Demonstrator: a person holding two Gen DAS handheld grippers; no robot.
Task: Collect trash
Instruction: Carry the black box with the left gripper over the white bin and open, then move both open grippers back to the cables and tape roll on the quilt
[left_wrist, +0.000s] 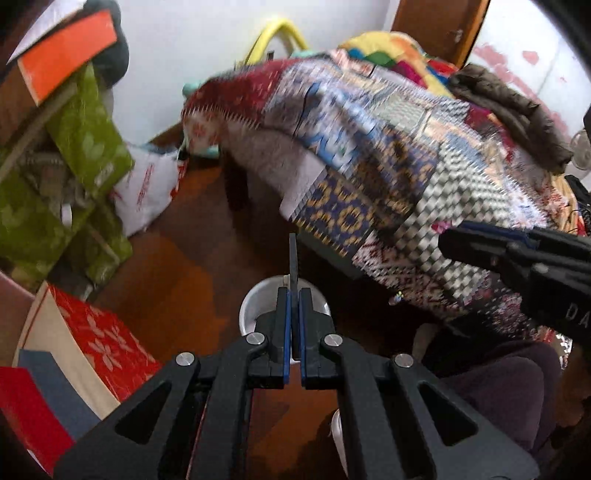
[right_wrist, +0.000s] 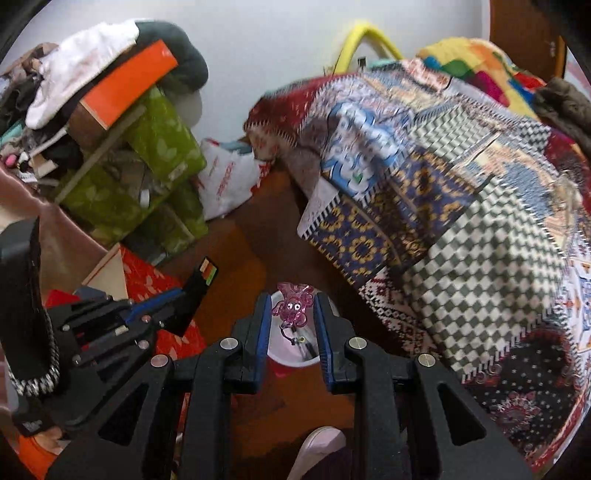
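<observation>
In the left wrist view my left gripper (left_wrist: 293, 295) is shut on a thin dark card (left_wrist: 293, 254), seen edge-on and sticking up past the tips. Right below it on the floor stands a white bin (left_wrist: 249, 306). In the right wrist view my right gripper (right_wrist: 292, 297) is shut on a crinkled pink plastic trinket (right_wrist: 295, 306) with googly eyes, held over the same white bin (right_wrist: 291, 354). There the left gripper (right_wrist: 173, 299) shows at the left, and its card (right_wrist: 201, 286) has coloured stripes at the end. The right gripper (left_wrist: 448, 242) enters the left wrist view from the right.
A bed under a patchwork blanket (right_wrist: 461, 221) fills the right side. Green fabric boxes (right_wrist: 147, 177) with clutter on top stand at the left, a white plastic bag (right_wrist: 229, 181) by the wall. A red floral box (left_wrist: 103, 336) lies beside the bin on the brown wood floor (left_wrist: 184, 266).
</observation>
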